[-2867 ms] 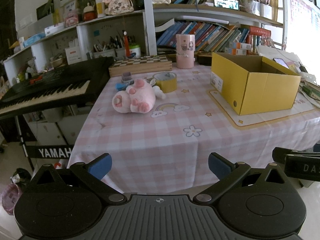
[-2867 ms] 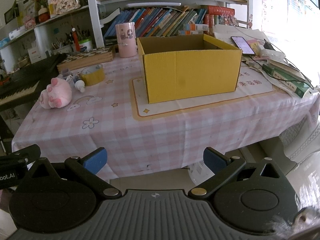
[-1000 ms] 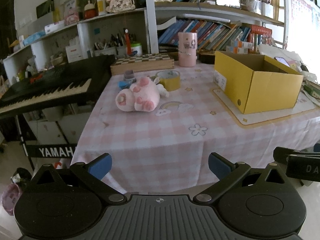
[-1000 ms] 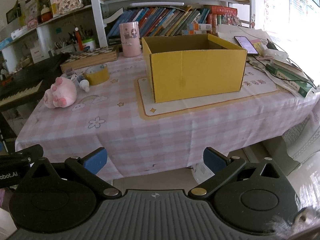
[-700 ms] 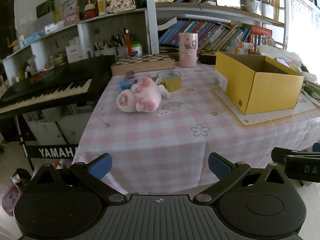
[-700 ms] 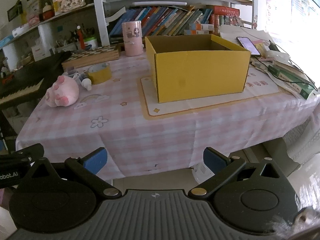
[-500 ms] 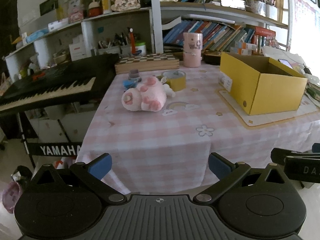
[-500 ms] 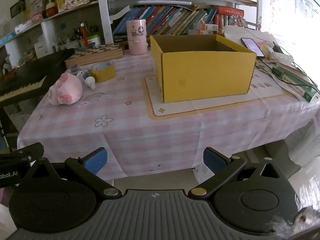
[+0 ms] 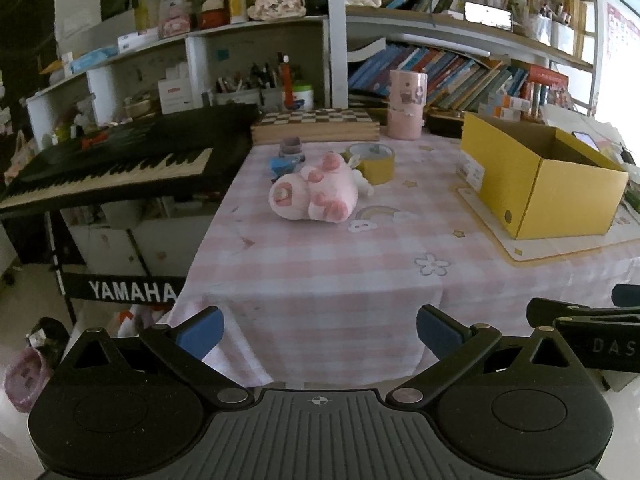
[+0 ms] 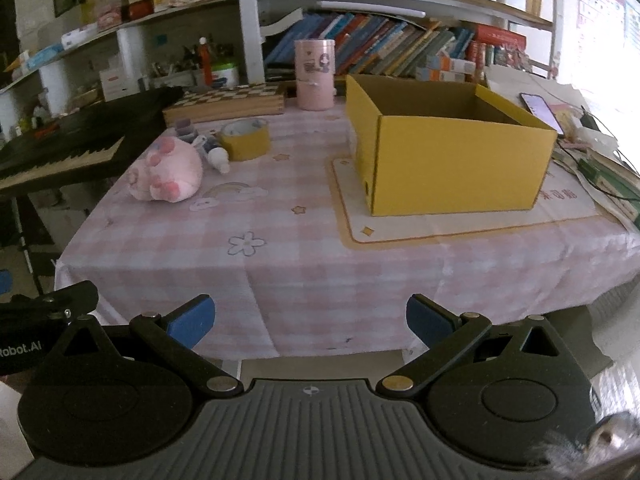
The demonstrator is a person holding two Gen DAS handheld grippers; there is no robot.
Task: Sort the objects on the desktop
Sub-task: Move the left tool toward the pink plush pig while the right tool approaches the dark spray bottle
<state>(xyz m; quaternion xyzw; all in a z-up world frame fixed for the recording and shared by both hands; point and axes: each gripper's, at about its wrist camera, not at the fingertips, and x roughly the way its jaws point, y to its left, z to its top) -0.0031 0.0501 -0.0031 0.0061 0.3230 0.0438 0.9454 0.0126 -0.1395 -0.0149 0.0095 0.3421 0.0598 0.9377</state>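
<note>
Nearby, keyboard (image 9: pixel 120 160) stand – "YAMAHA" lettering

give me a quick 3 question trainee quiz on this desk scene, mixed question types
1. True or false: the open yellow cardboard box stands on a pale mat.
2. Which lies nearest the pink plush toy?
A. the yellow roll of tape
B. the tall pink cylindrical container
C. the wooden checkered board
3. Fill in: both the left gripper and the right gripper are ____, holding nothing.

Key: 1 true; 2 A; 3 open
</note>
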